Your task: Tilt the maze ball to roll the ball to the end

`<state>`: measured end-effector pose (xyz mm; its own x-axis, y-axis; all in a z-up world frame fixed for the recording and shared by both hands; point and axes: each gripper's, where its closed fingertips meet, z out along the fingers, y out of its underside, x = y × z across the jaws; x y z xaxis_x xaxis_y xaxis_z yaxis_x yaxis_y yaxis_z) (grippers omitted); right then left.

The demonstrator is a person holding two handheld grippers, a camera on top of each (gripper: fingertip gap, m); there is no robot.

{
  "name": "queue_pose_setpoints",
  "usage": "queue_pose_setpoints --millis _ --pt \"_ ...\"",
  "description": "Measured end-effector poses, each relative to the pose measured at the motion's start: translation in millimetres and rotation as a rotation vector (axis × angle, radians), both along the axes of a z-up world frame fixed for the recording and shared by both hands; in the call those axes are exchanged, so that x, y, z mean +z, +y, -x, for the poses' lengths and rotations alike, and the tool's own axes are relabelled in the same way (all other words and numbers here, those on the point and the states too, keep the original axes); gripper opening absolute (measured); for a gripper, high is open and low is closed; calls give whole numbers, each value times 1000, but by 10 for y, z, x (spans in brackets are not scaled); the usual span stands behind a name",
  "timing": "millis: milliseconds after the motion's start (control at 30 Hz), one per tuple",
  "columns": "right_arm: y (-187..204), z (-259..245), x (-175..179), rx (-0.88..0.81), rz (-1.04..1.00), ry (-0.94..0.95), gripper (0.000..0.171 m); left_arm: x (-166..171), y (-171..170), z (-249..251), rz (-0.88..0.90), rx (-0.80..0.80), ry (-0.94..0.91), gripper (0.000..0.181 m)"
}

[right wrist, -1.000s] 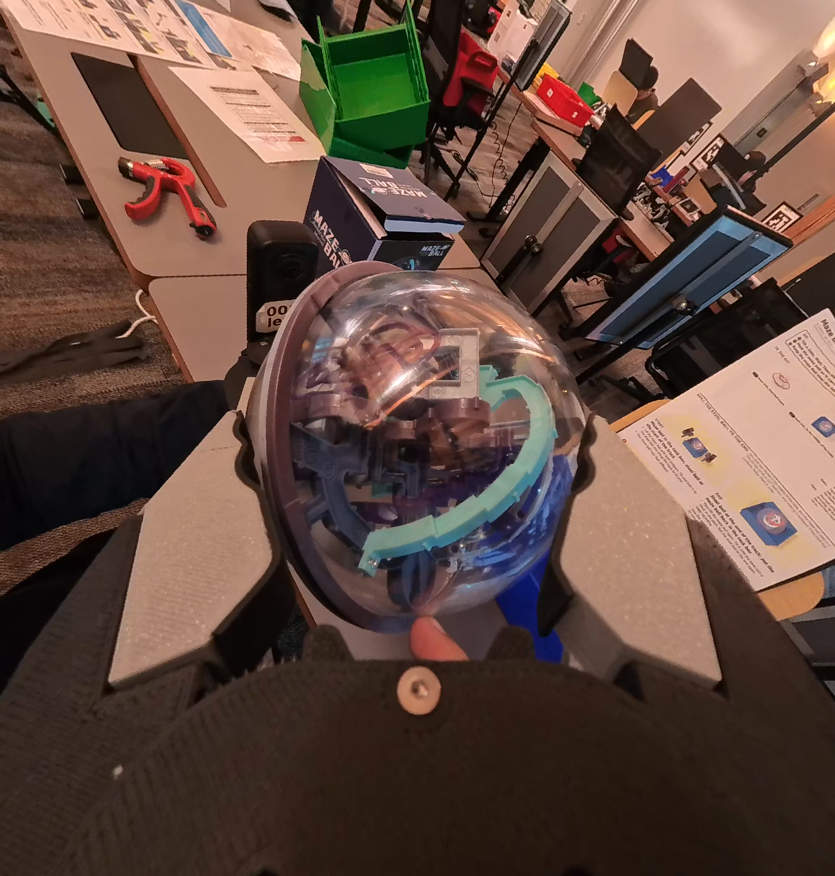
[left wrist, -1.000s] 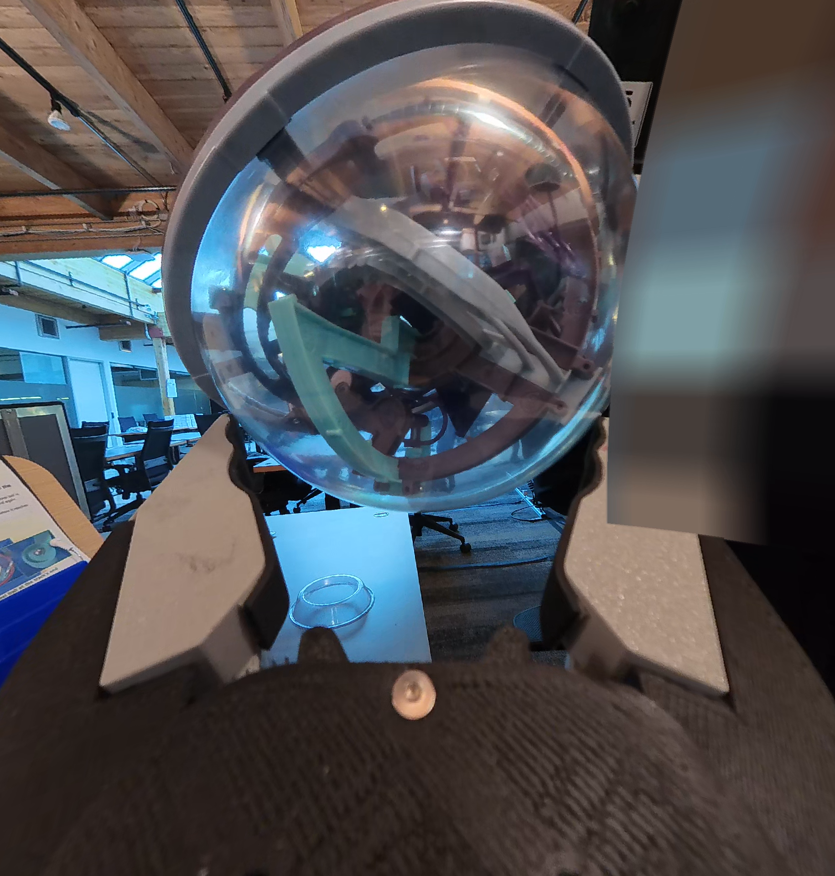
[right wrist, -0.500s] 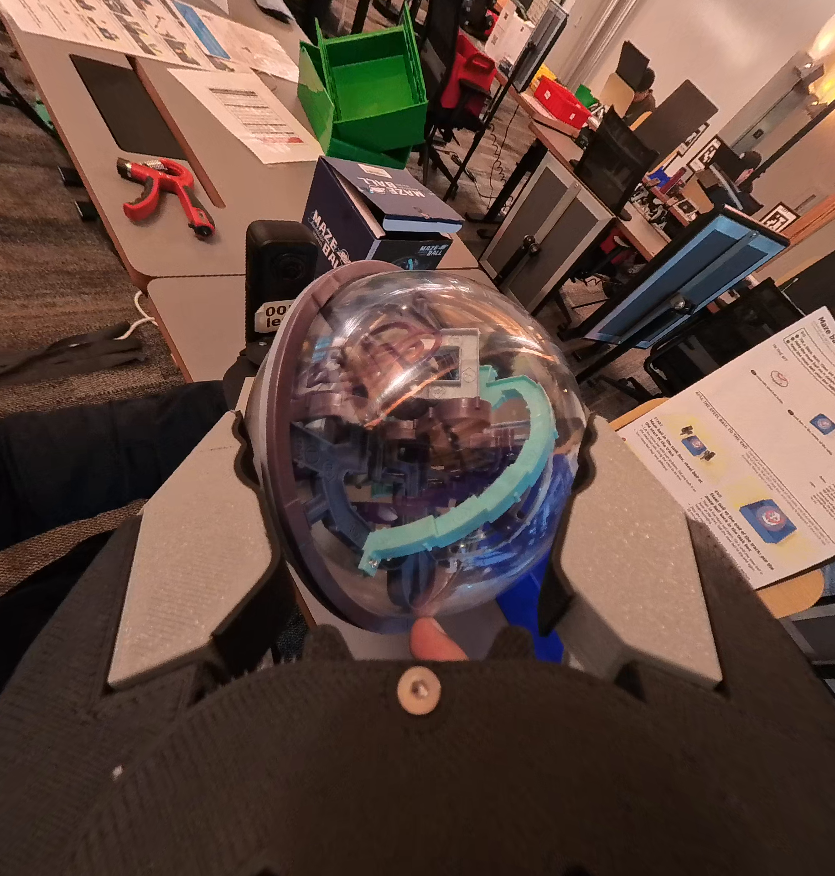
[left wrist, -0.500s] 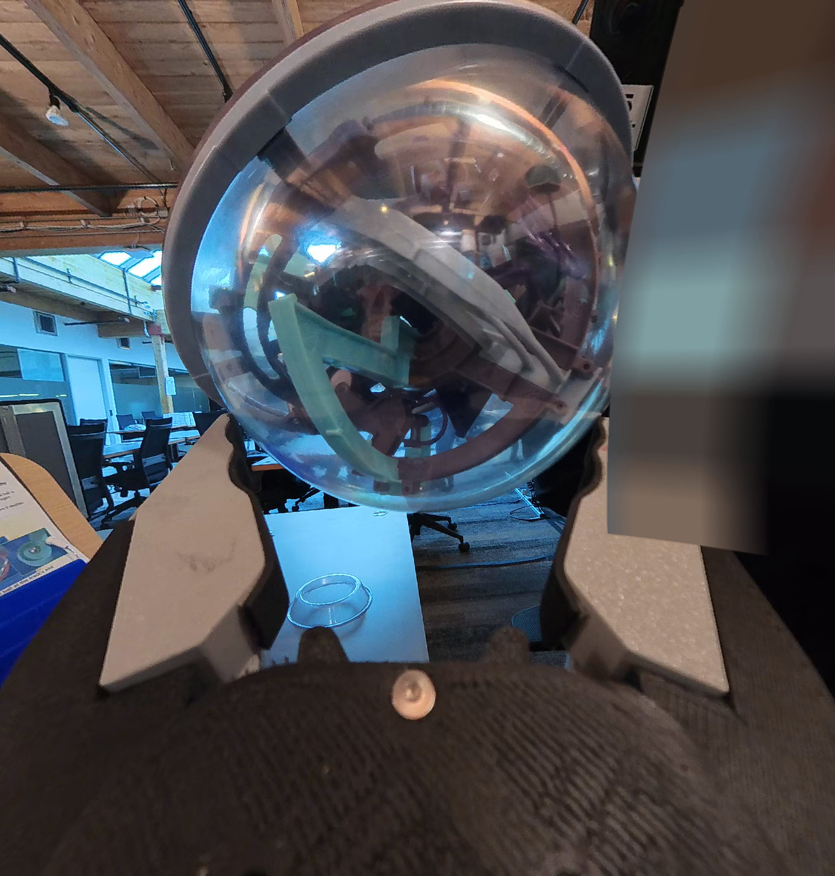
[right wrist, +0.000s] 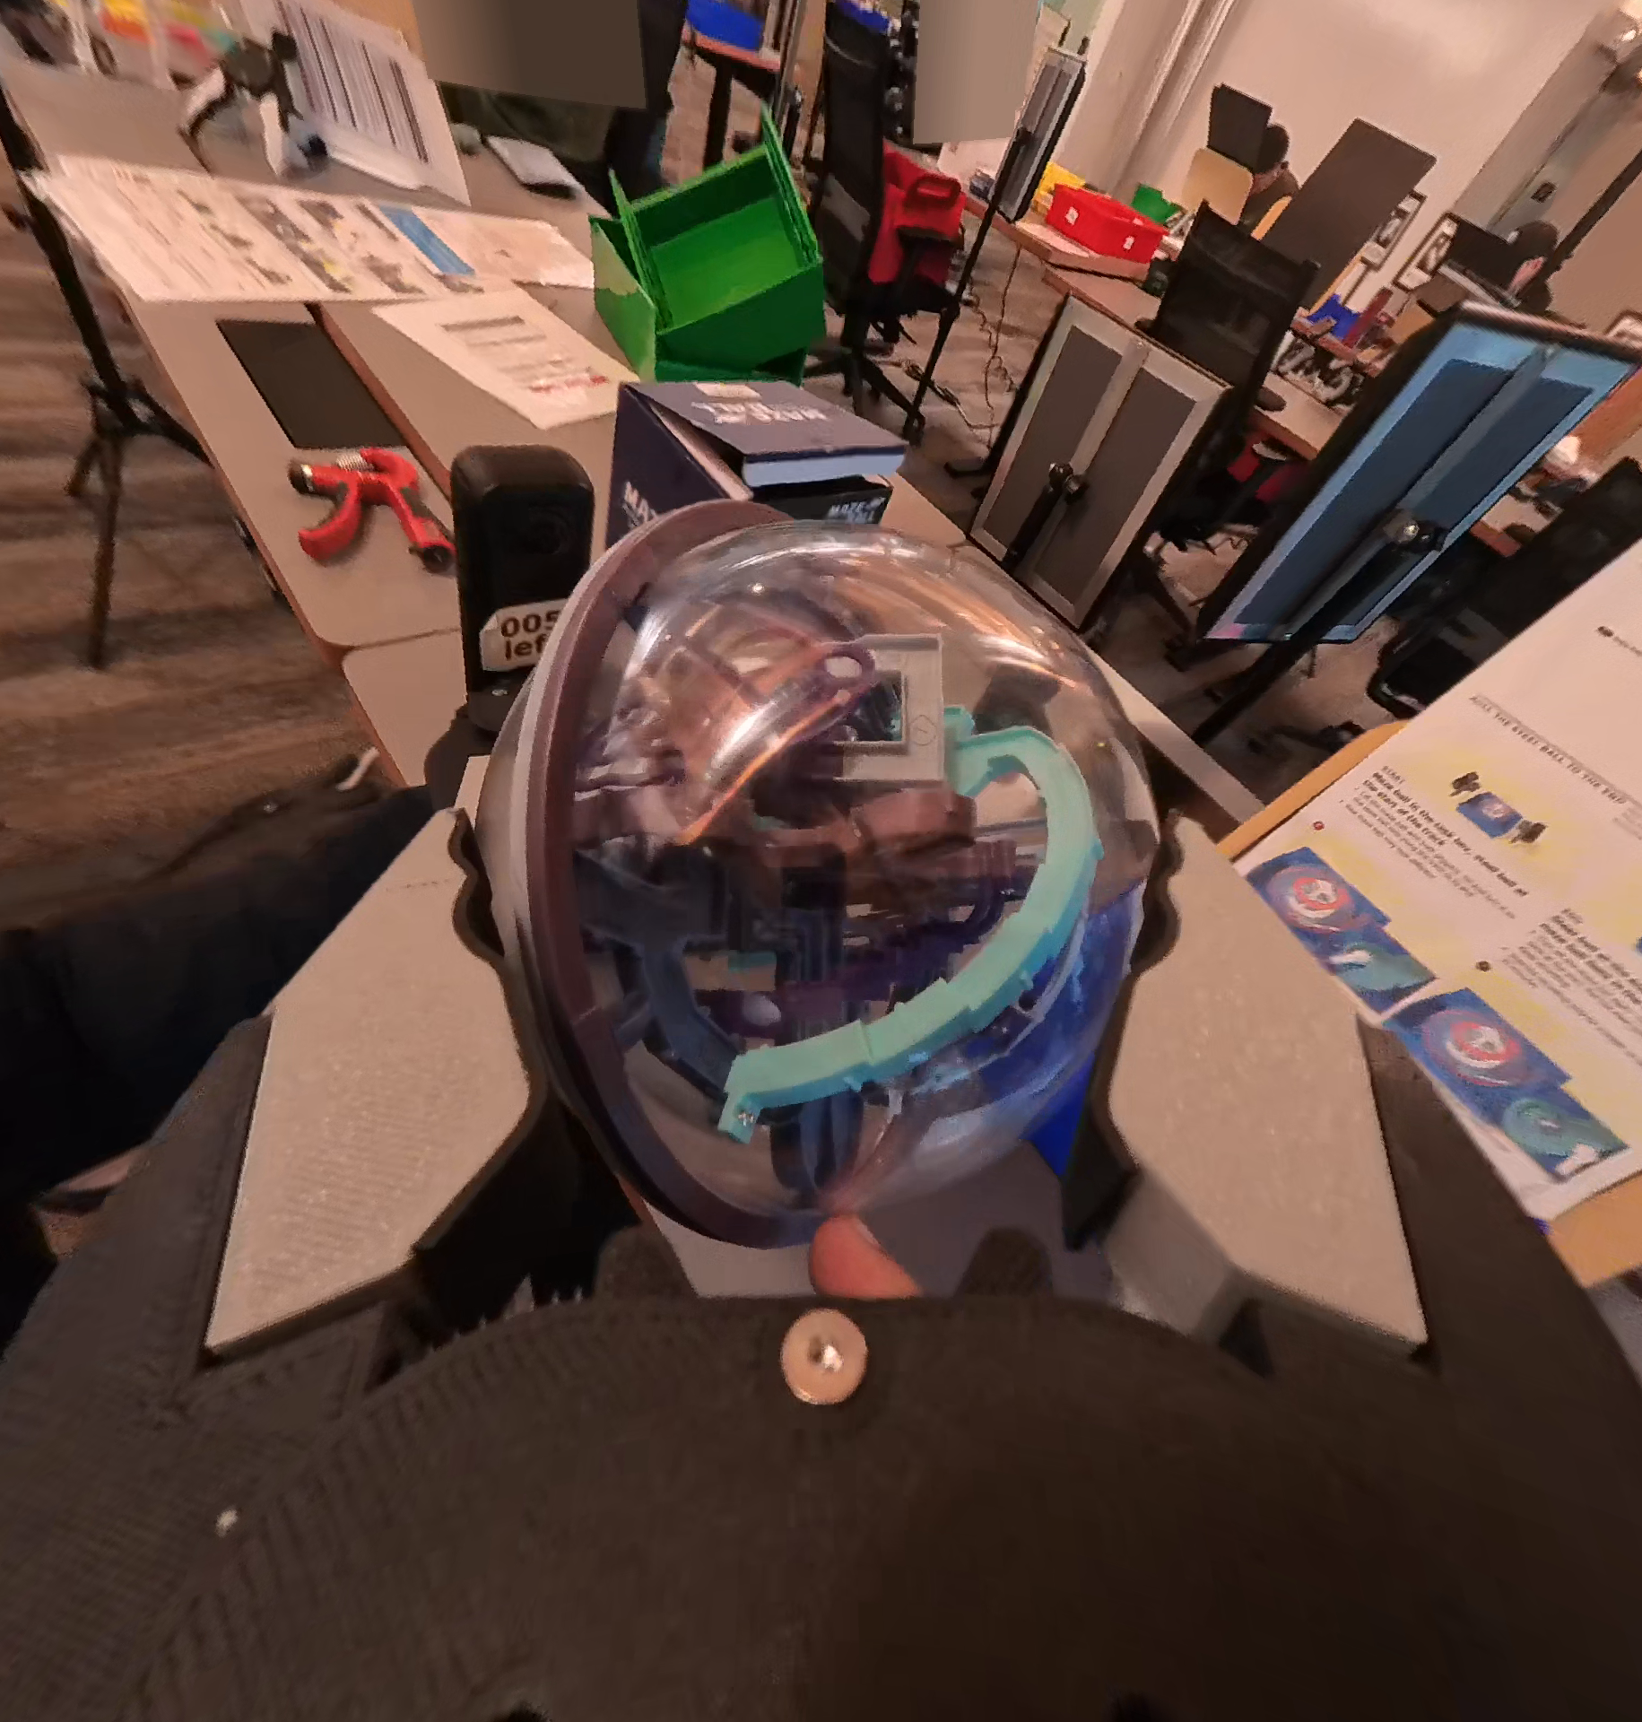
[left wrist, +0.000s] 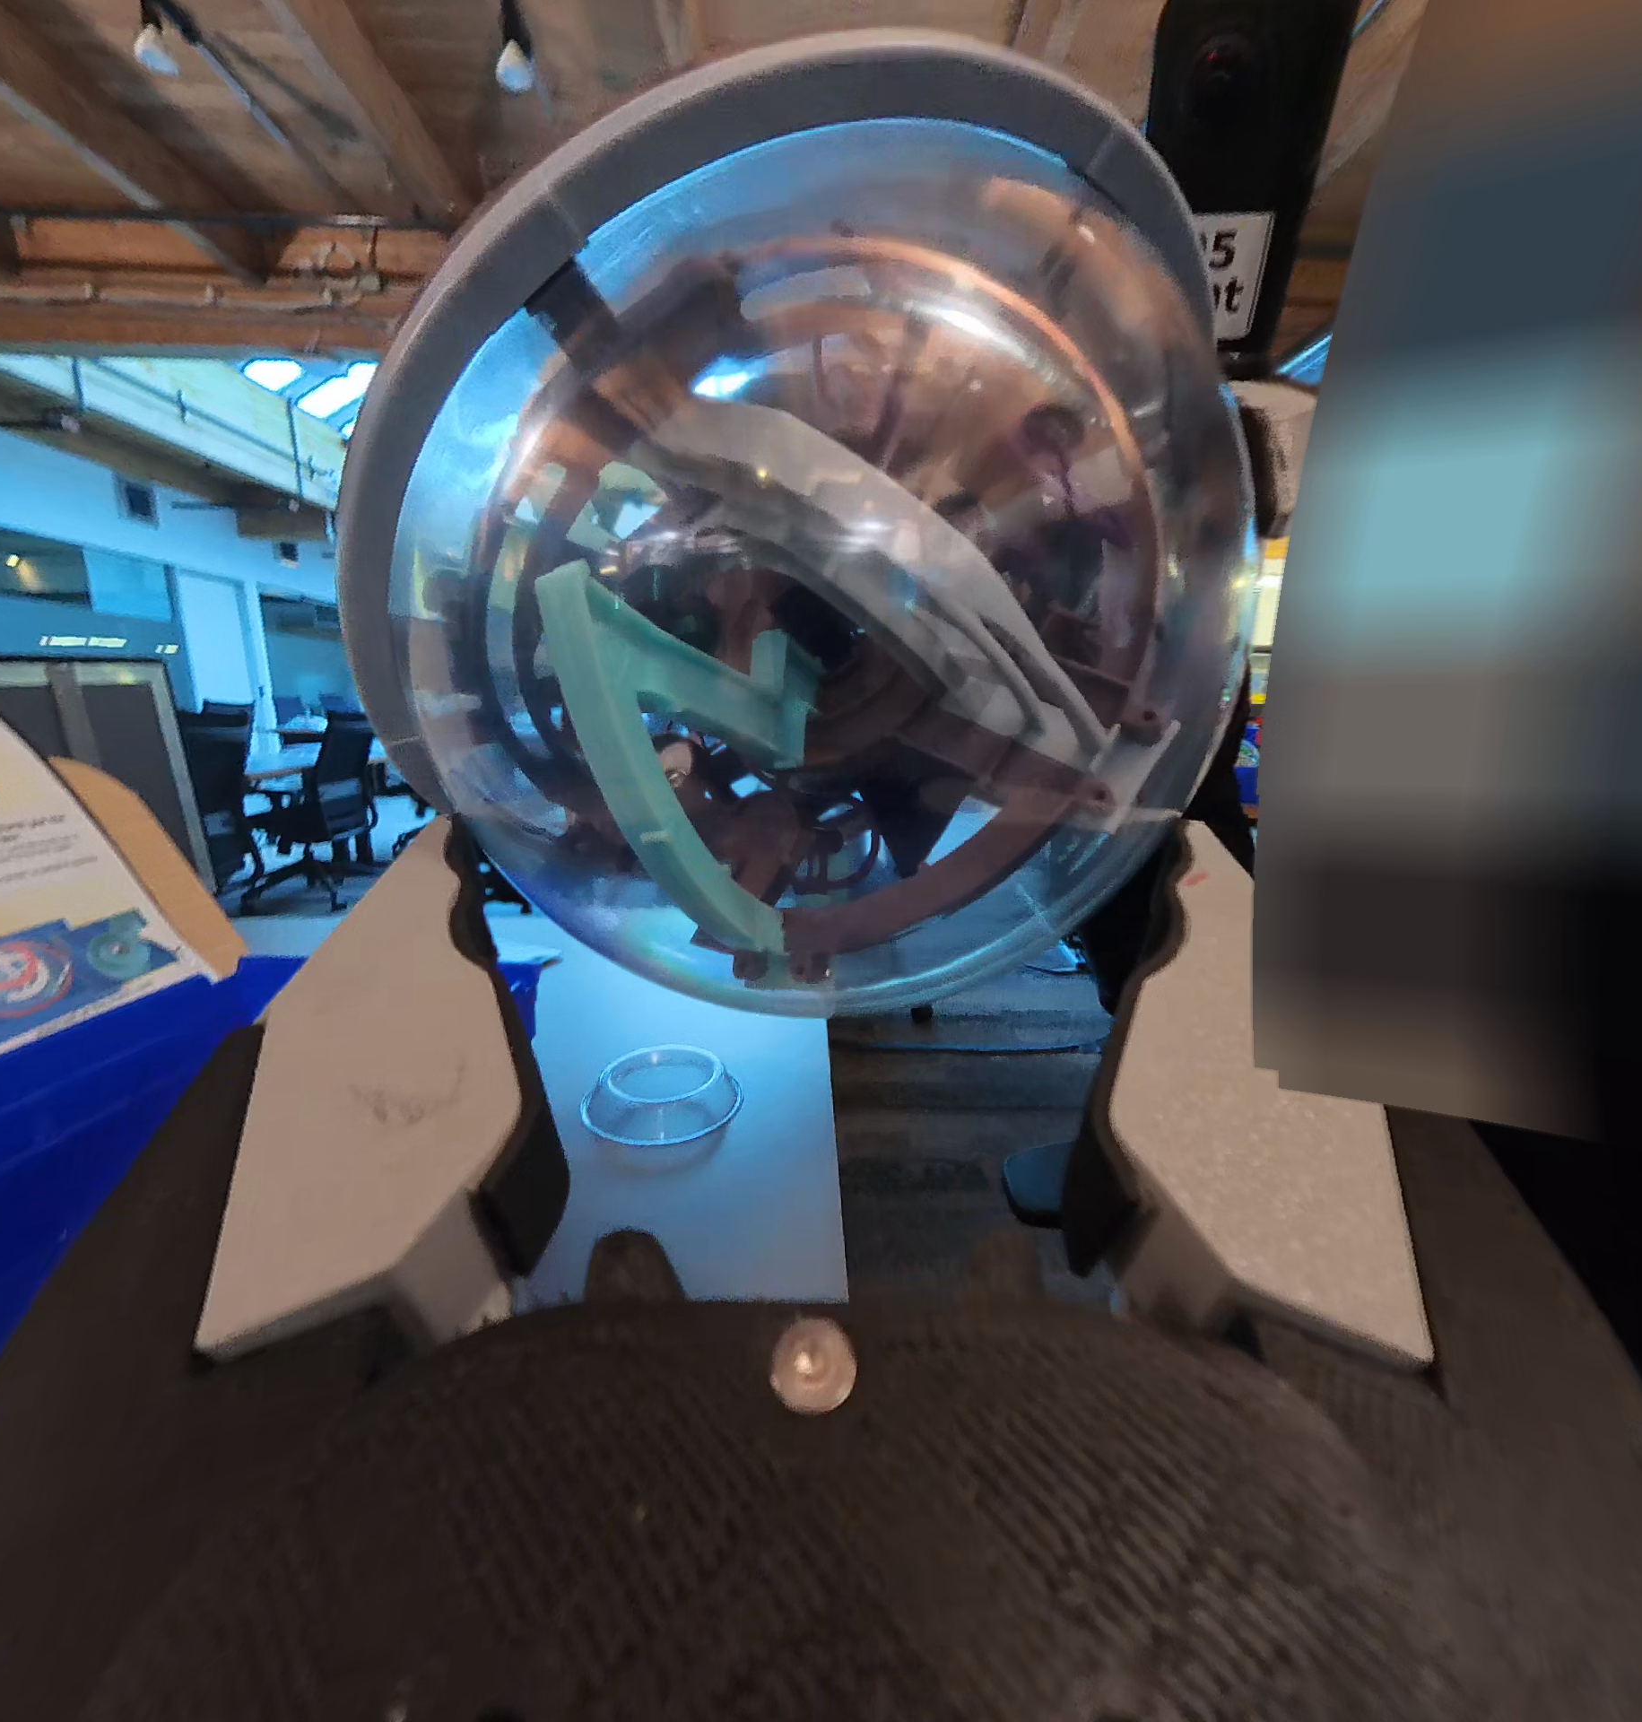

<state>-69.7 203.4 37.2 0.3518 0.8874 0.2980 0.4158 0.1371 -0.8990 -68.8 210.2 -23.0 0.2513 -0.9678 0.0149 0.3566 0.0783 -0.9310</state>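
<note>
In the left wrist view, the clear plastic maze ball with its grey equator ring and mint-green and brown tracks inside was held up off the table, pinched at its lower sides by the left gripper, grey jaws spread wide around it. A clear plastic ring stand was seen at 6 o'clock below the ball on the pale tabletop. A printed instruction sheet was spotted at 9 o'clock.

In the right wrist view, the same ball was clamped by the right gripper, jaws spread around its sides. The little steel ball couldn't be made out. A green plastic bin sat at 12 o'clock, a dark blue cardboard box just below it, and a red hand-grip tool at 10 o'clock.
</note>
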Motion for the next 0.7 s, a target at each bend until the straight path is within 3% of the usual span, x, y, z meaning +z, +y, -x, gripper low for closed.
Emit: queue_pose_setpoints --millis 33,700 --pt "23 -13 -9 4 17 23 136 -4 12 2 12 5 6 138" --pt "282 -172 -222 42 200 221 135 -160 165 -29 134 62 80 138"
